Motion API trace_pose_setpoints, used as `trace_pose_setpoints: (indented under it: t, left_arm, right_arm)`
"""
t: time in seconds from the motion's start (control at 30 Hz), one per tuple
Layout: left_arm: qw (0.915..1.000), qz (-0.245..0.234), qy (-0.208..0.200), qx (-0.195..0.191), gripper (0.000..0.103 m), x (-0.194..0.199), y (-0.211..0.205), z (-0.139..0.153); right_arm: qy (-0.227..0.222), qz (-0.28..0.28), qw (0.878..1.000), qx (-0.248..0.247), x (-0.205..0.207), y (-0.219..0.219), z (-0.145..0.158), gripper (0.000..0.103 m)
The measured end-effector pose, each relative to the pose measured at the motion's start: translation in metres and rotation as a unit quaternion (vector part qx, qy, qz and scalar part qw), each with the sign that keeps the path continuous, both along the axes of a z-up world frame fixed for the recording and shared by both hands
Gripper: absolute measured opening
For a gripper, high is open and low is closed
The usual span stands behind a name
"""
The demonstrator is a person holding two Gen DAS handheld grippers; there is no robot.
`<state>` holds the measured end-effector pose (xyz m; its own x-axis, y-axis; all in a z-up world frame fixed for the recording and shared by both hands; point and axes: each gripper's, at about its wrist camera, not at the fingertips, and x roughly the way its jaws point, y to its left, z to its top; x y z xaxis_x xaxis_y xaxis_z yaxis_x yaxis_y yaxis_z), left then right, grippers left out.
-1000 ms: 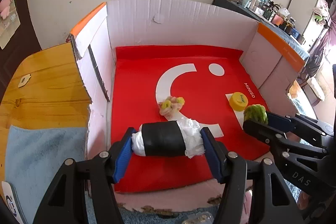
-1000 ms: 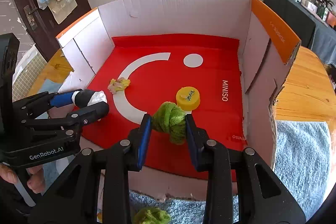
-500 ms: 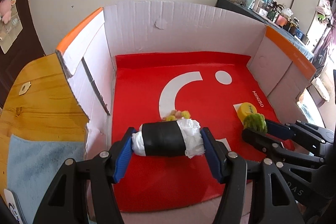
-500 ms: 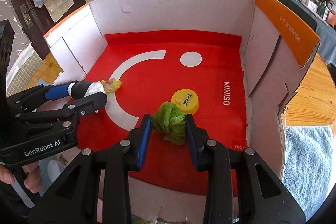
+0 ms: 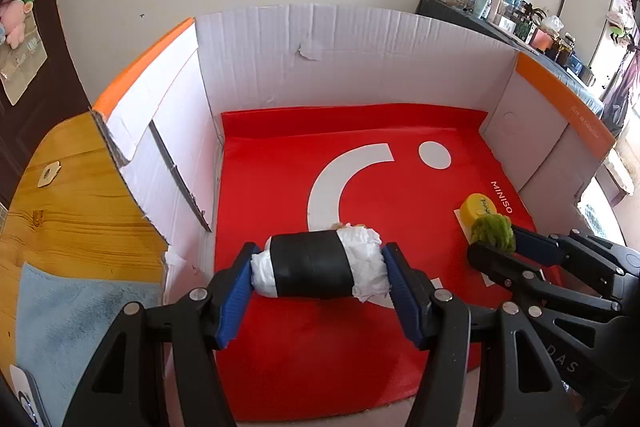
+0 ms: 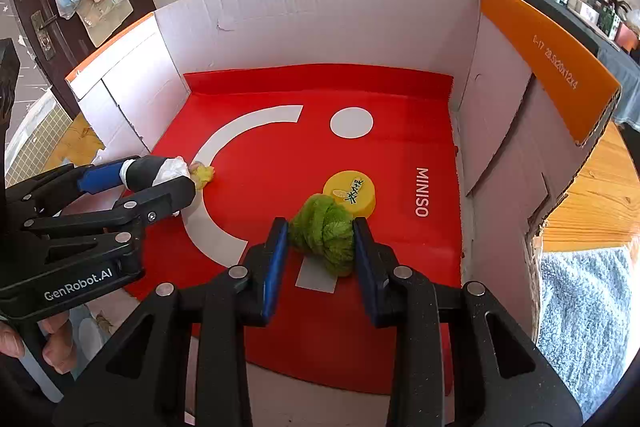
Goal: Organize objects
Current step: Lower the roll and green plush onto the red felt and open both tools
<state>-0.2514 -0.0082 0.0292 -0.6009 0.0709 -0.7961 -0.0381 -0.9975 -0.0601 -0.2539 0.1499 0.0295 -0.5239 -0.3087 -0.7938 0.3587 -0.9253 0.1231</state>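
Left wrist view: the left gripper (image 5: pixel 318 273) is clamping a white roll wrapped in black tape (image 5: pixel 318 269) end to end between its blue fingers (image 5: pixel 236 301), above the red liner (image 5: pixel 280 179) of the cardboard box (image 5: pixel 340 55). At right, the right gripper (image 5: pixel 494 241) is pinching a green fuzzy ball (image 5: pixel 493 230) just in front of a yellow cap (image 5: pixel 478 207). Right wrist view: the right gripper's narrow-set fingers (image 6: pixel 275 269) are squeezing the green ball (image 6: pixel 324 237), which is overlapping the yellow cap (image 6: pixel 350 191) lying on the liner. A small yellow scrap (image 6: pixel 203 175) is lying beside the roll's end (image 6: pixel 156 171). The box is standing on a wooden surface (image 5: pixel 68 211).
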Motion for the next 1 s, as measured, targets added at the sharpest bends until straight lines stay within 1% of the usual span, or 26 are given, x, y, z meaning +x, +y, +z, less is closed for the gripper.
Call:
trace_pose_setpoints:
  t: [0.47,0.53,0.6,0.63,0.67,1.0]
  left_arm:
    - [1.0000,0.000,0.001,0.000,0.064,0.0001,0.0002,-0.0001]
    - [1.0000,0.000,0.001,0.000,0.066,-0.0007,0.0008,-0.0008]
    - [1.0000,0.000,0.001,0.000,0.066,-0.0008,0.0007,-0.0008]
    - [1.0000,0.000,0.001,0.000,0.066,-0.0008,0.0007,-0.0008]
    - [1.0000,0.000,0.001,0.000,0.066,-0.0009,0.0007,-0.0009]
    - [1.0000,-0.002,0.000,0.002,0.067,-0.0005,0.0014,-0.0011]
  right_arm:
    - [-0.001,0.000,1.000,-0.003,0.0007,0.0006,0.0006,0.031]
    - [-0.001,0.001,1.000,-0.003,0.0007,0.0009,0.0007,0.032]
    - [-0.001,0.001,1.000,-0.005,0.0009,0.0015,0.0012,0.038]
    - [0.000,0.000,1.000,-0.006,0.0013,0.0017,0.0017,0.046]
    - [0.002,0.001,1.000,-0.007,0.0020,0.0015,0.0026,0.049]
    - [0.006,0.003,1.000,-0.007,0.0029,0.0017,0.0052,0.049]
